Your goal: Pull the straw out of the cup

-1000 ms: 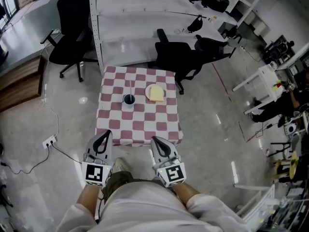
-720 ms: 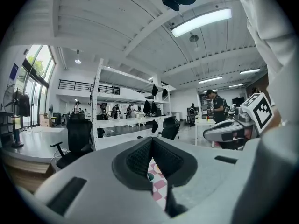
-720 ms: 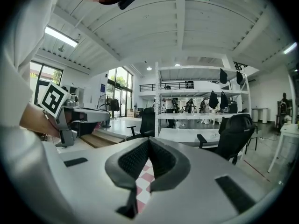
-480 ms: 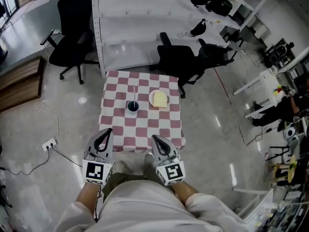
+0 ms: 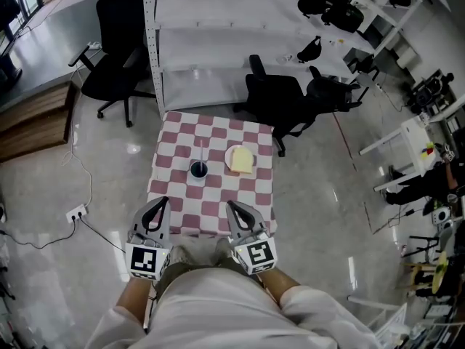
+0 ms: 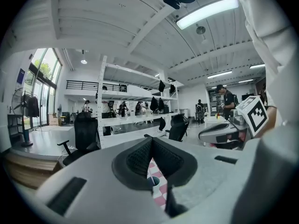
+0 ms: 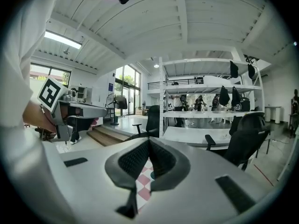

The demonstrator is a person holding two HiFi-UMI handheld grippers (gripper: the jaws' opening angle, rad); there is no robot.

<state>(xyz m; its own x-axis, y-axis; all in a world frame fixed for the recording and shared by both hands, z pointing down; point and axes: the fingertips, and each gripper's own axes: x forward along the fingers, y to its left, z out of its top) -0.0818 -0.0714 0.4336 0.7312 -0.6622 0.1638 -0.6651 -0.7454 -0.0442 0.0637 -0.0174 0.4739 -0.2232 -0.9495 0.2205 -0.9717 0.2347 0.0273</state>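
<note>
Pose: both near level, side by side | left gripper (image 5: 160, 202) fingers closed, empty | right gripper (image 5: 232, 206) likewise

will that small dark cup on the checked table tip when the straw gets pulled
The small dark cup looks little beside the white plate, so probably light; it may lift or tip with the thin pale straw. The straw stands nearly upright, so a straight upward pull likely disturbs it least.
</note>
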